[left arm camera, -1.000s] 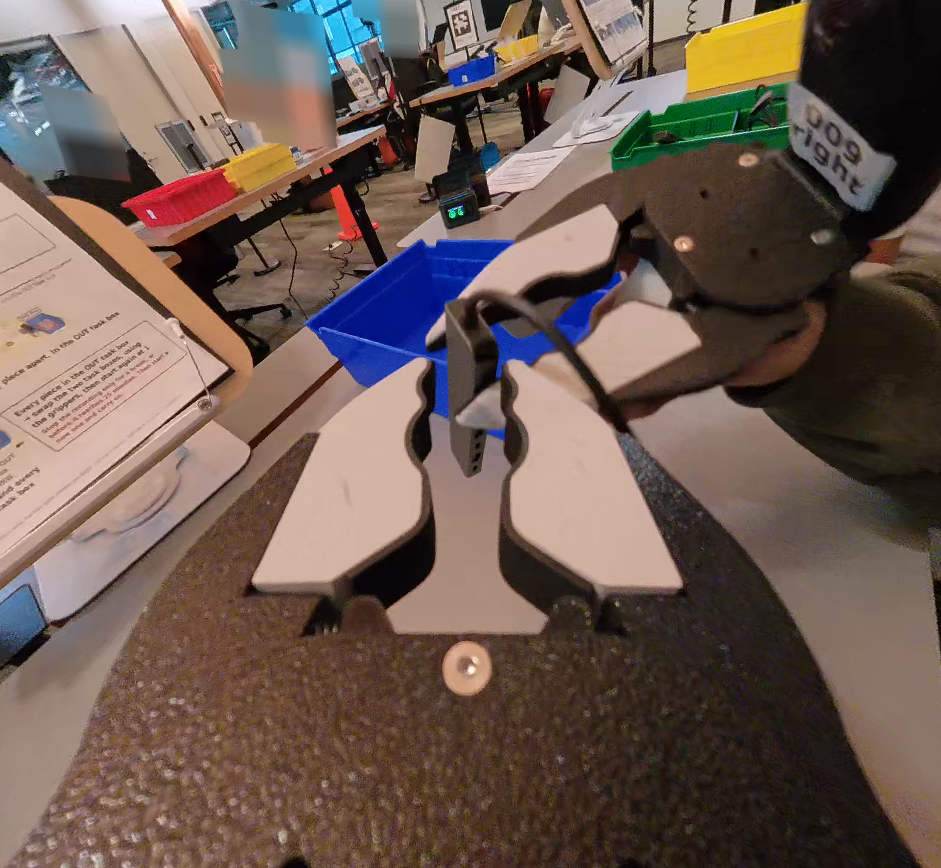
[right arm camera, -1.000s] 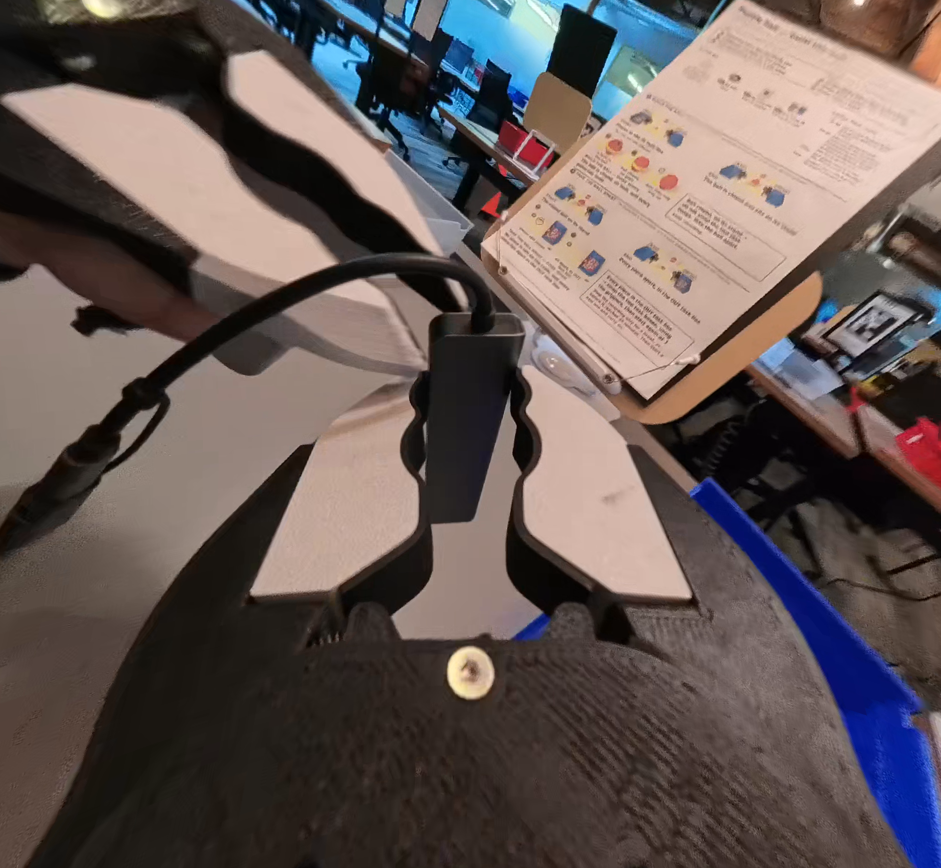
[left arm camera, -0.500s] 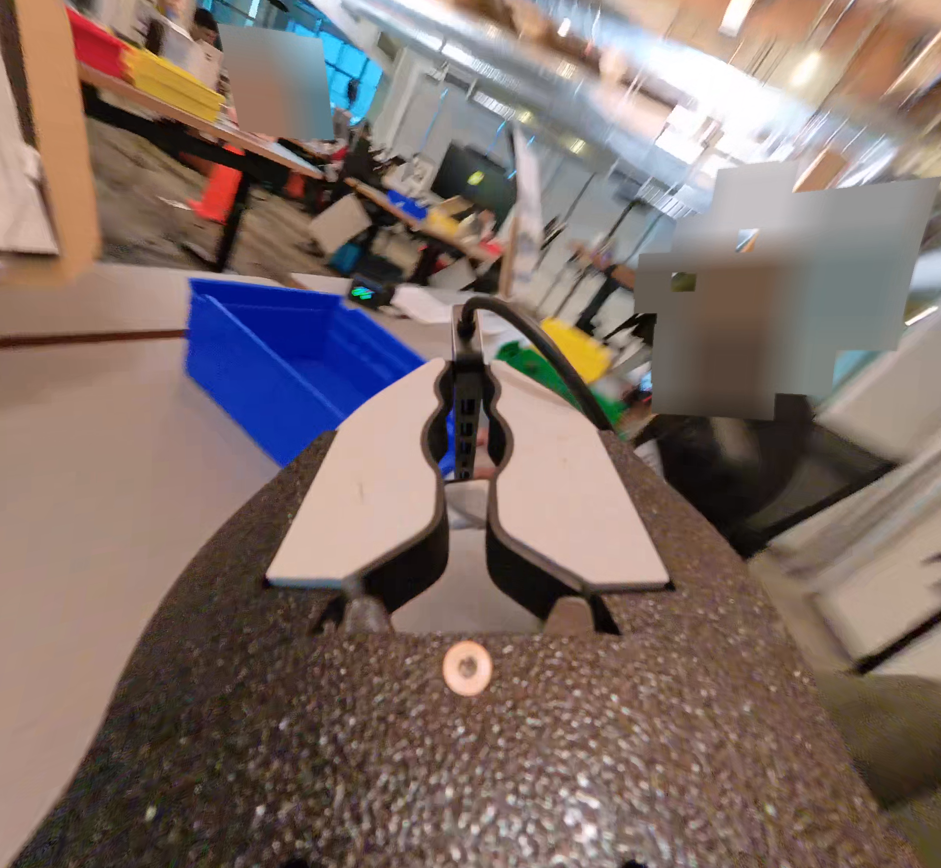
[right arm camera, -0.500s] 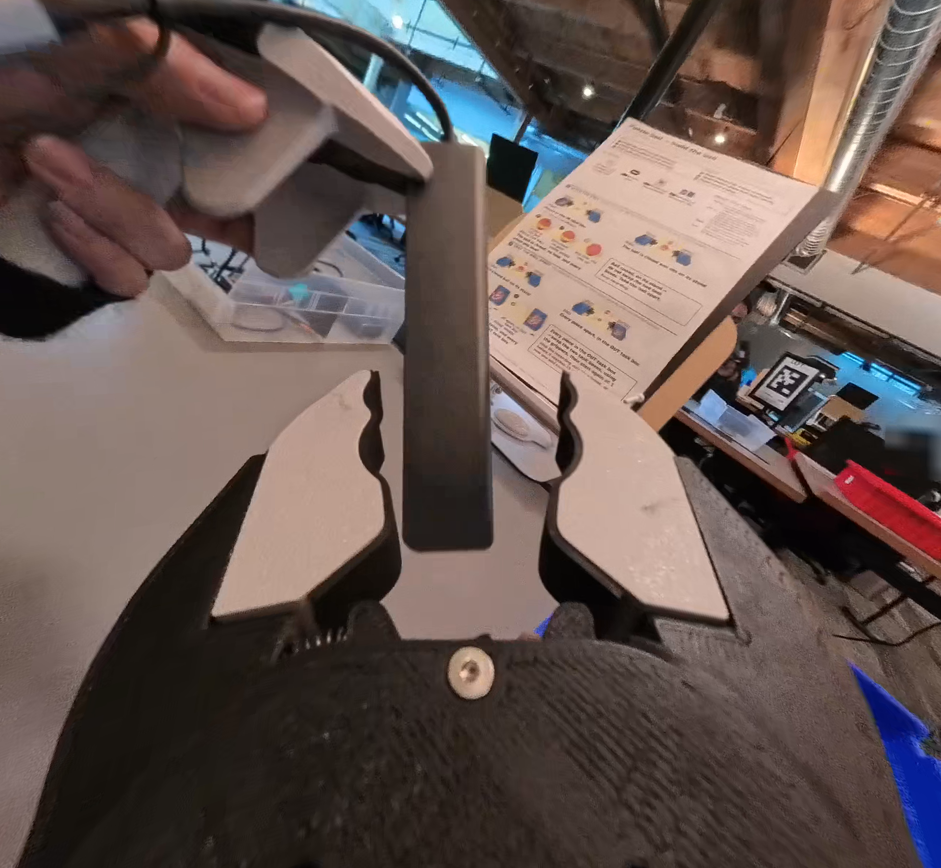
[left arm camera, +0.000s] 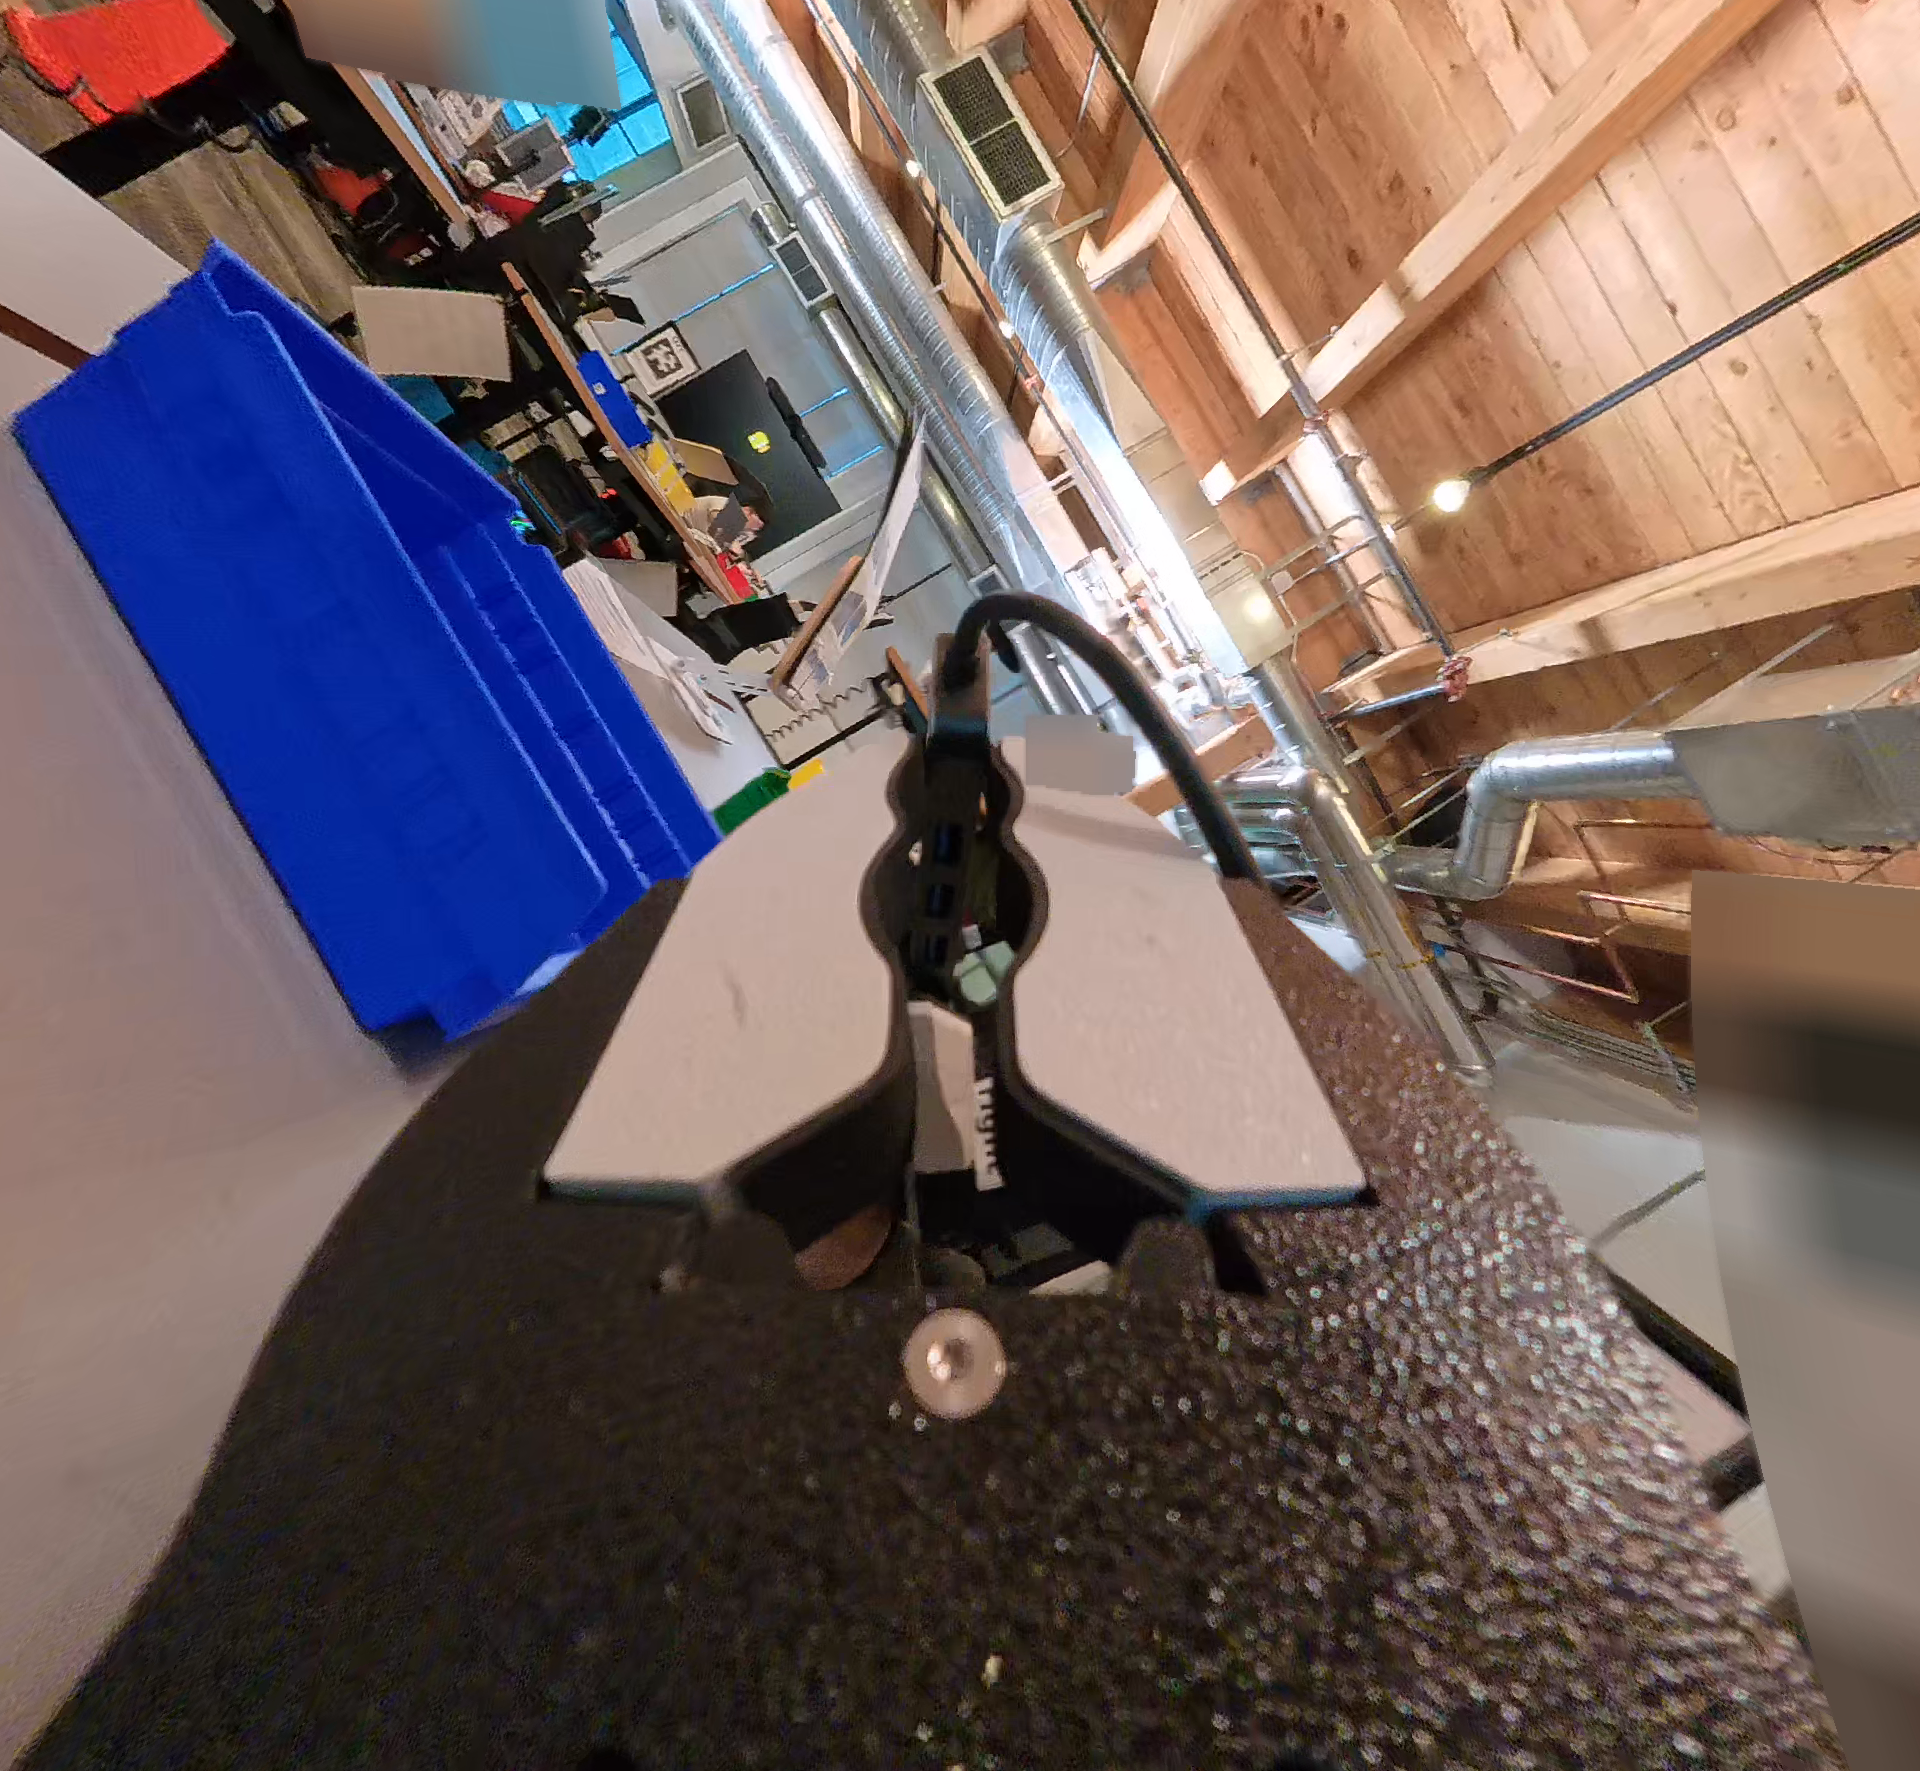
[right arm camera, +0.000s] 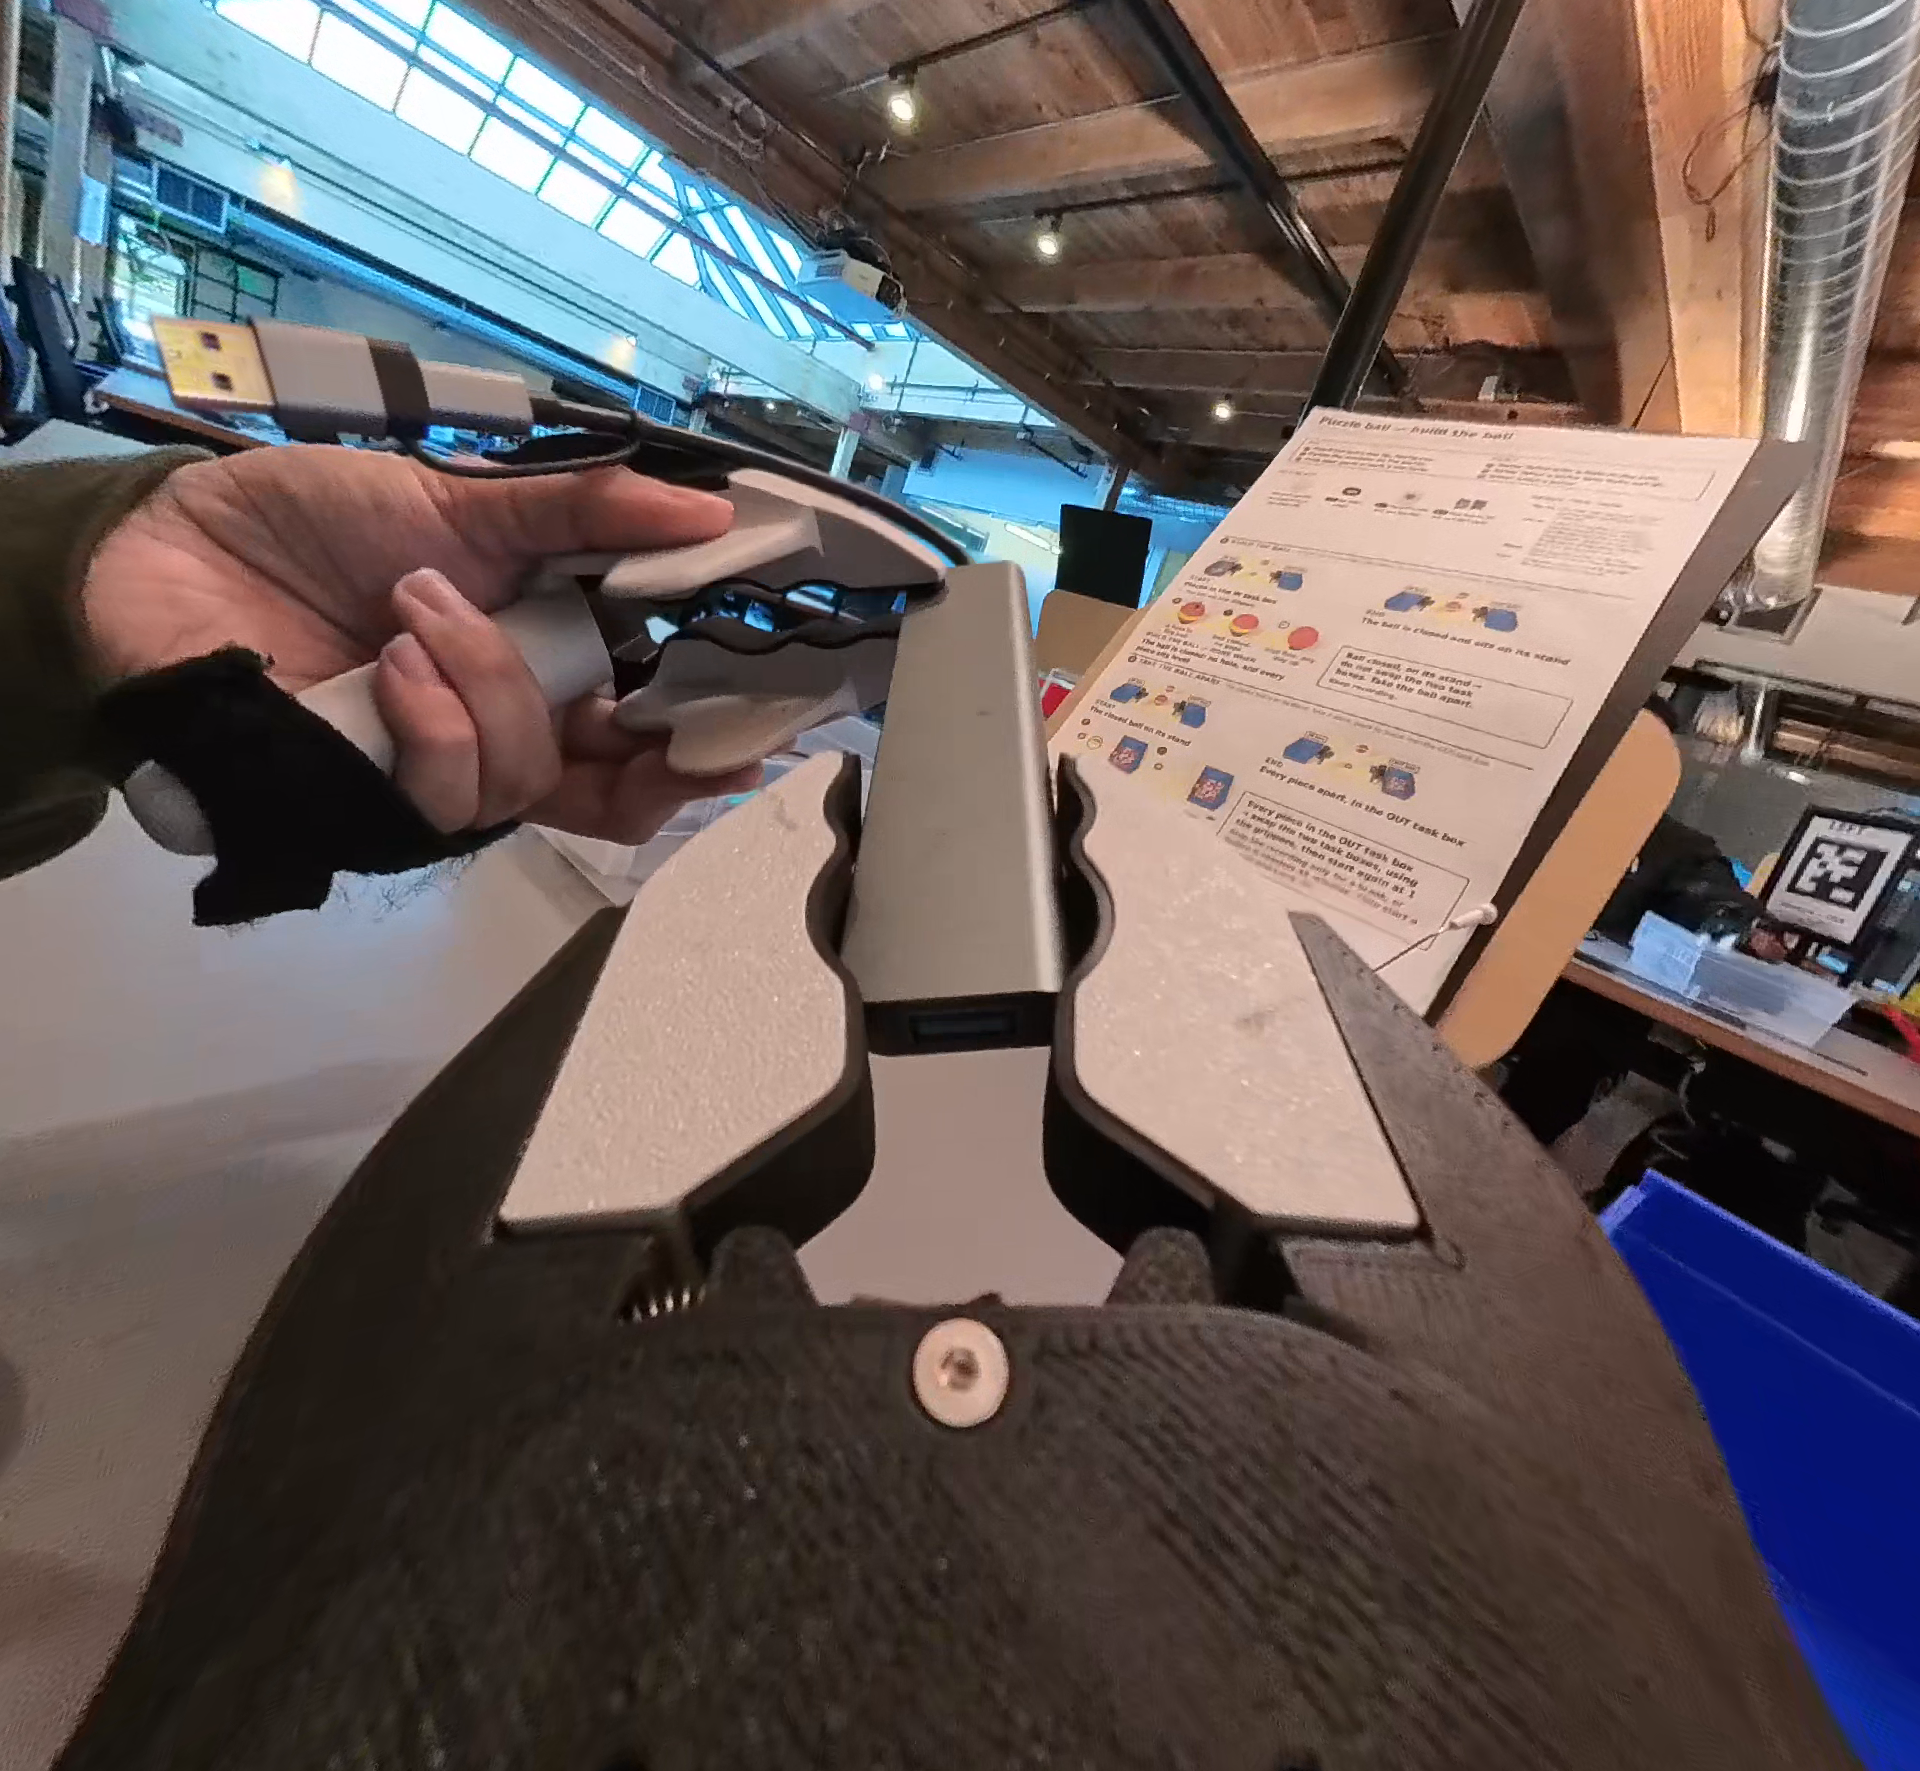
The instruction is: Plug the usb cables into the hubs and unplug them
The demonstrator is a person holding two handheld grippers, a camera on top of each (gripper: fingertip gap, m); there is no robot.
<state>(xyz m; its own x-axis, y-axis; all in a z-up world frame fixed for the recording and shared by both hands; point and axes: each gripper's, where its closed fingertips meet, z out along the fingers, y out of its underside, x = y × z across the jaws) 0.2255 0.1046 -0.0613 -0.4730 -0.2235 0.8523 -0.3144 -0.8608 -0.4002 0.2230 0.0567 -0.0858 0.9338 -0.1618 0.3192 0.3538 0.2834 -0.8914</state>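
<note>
Right gripper (right arm camera: 958, 890) fingers pinch the grey hub (right arm camera: 956, 786) at centre frame; left gripper (left arm camera: 951, 848) fingers pinch its far end, raised clear above the table (right arm camera: 125, 1046).

The USB hub (right arm camera: 961, 786) looks like smooth matt grey metal. Gripping it, the right hand-held gripper (right arm camera: 958, 900) has grainy matt pale pads on rough black plastic. Right of it, a glossy blue plastic bin (right arm camera: 1787, 1389); overhead, bare wood ceiling (right arm camera: 1039, 59).

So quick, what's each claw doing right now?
Left claw: closed on the USB hub, gripping its thin edge.
Right claw: closed on the same USB hub, at its other end.
</note>
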